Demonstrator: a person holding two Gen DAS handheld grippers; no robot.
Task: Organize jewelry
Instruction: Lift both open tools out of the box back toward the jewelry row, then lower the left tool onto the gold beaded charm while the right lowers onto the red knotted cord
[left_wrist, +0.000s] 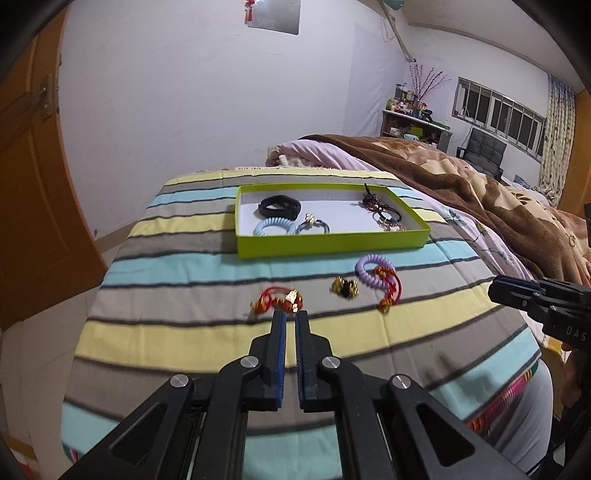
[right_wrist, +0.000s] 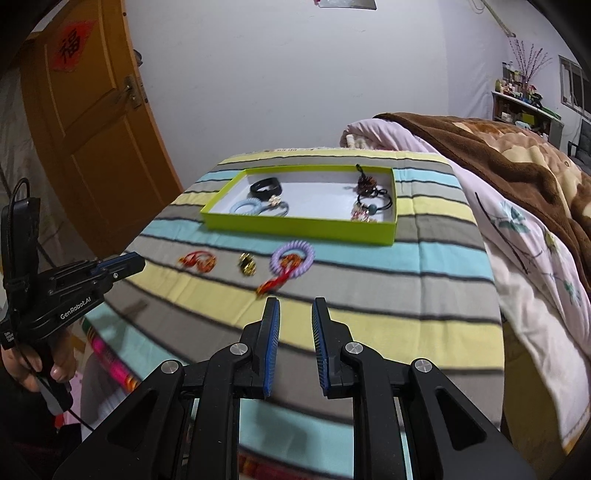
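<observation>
Left wrist view: the left gripper (left_wrist: 290, 317) hangs over a striped bedspread (left_wrist: 184, 332), its blue-padded jaws nearly together with nothing between them. Just beyond its tips lies a red cord bracelet with gold charms (left_wrist: 277, 301), on the near side of a shallow lime-green cardboard tray (left_wrist: 332, 243). Further right, also in front of the tray, sit a small gold-and-black trinket (left_wrist: 345, 287) and a lilac spiral hair tie (left_wrist: 375, 269) touching a second red cord piece (left_wrist: 388, 288). Inside the tray lie a black band (left_wrist: 279, 206), a pale blue spiral tie (left_wrist: 274, 227) and dark hair ties (left_wrist: 384, 214) at its right end.

Right wrist view: the right gripper (right_wrist: 295, 304) has its jaws partly apart and empty, near side of the tray, with the lilac tie (right_wrist: 293, 258) just ahead. "GenRobot.AI" is printed on the left gripper's body (right_wrist: 122, 263), held by a hand (right_wrist: 33, 365). The orange door (right_wrist: 92, 140) bears a red diamond sign with the character 福
</observation>
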